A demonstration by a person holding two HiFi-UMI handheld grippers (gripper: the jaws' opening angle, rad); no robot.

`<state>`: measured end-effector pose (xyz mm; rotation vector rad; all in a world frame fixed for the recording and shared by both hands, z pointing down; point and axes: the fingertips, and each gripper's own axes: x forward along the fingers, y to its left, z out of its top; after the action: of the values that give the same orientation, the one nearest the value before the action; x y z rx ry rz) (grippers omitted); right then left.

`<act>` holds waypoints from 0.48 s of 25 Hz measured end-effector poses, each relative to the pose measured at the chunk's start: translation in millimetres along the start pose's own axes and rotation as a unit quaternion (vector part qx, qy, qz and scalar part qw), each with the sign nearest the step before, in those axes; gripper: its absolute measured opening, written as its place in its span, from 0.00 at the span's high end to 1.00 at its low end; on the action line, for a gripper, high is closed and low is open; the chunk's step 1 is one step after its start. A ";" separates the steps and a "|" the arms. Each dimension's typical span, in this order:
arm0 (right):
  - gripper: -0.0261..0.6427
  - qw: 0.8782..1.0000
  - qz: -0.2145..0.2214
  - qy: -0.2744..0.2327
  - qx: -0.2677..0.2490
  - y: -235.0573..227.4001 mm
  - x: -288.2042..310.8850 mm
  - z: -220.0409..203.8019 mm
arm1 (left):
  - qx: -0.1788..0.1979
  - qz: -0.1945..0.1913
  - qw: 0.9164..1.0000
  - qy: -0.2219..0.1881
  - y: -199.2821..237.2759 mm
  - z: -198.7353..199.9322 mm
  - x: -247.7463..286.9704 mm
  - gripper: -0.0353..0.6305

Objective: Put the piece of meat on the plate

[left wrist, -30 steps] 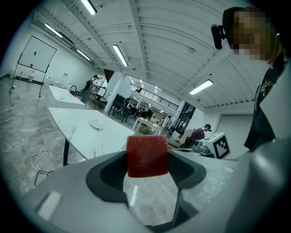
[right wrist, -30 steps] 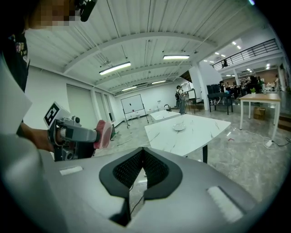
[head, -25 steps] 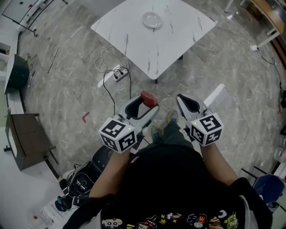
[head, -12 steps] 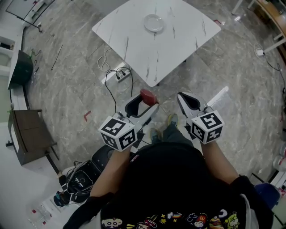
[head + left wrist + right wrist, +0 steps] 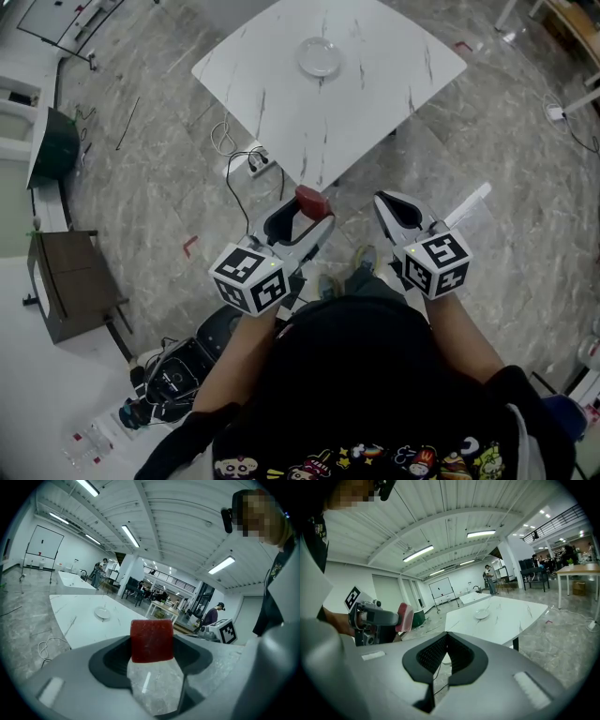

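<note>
A red block of meat sticks out of the tips of my left gripper, which is shut on it; in the left gripper view the meat fills the space between the jaws. My right gripper is level with the left one, shut with nothing in it, its pads meeting at the tip. Both are held in the air over the floor, short of the white marble table. A small white plate with nothing on it sits towards the table's far side, also visible as the plate and the plate.
A power strip with looped cables lies on the floor by the table's near left corner. A dark cabinet stands at the left, bags and gear behind my left side. People stand far off in the hall.
The table and plate have come slightly nearer and lower in the head view. Both grippers keep their pose, the meat still in the left one.
</note>
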<state>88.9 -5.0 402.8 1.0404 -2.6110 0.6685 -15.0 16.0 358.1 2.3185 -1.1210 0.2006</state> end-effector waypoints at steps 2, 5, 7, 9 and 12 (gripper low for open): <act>0.92 1.000 0.004 -0.001 0.000 -9.0 -0.1 2.9 | 0.000 0.006 1.000 -0.001 -0.1 3.6 8.1 0.53; 0.92 1.000 0.010 -0.001 -0.002 -22.0 -1.4 5.2 | 0.001 0.015 1.000 -0.002 -1.1 6.1 19.3 0.53; 0.92 1.000 0.013 0.000 -0.007 -30.3 -1.8 6.5 | 0.003 0.020 1.000 -0.002 -0.7 6.5 26.1 0.53; 0.92 1.000 0.013 0.000 -0.009 -36.9 -2.5 8.4 | 0.004 0.025 1.000 -0.001 0.7 7.0 31.1 0.53; 0.92 1.000 0.014 0.000 -0.009 -40.4 -5.8 11.7 | 0.006 0.030 1.000 0.000 2.1 8.1 35.0 0.53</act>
<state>120.5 -33.3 403.5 1.0004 -2.6322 0.6491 5.0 -13.1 364.8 2.2979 -1.1924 0.2306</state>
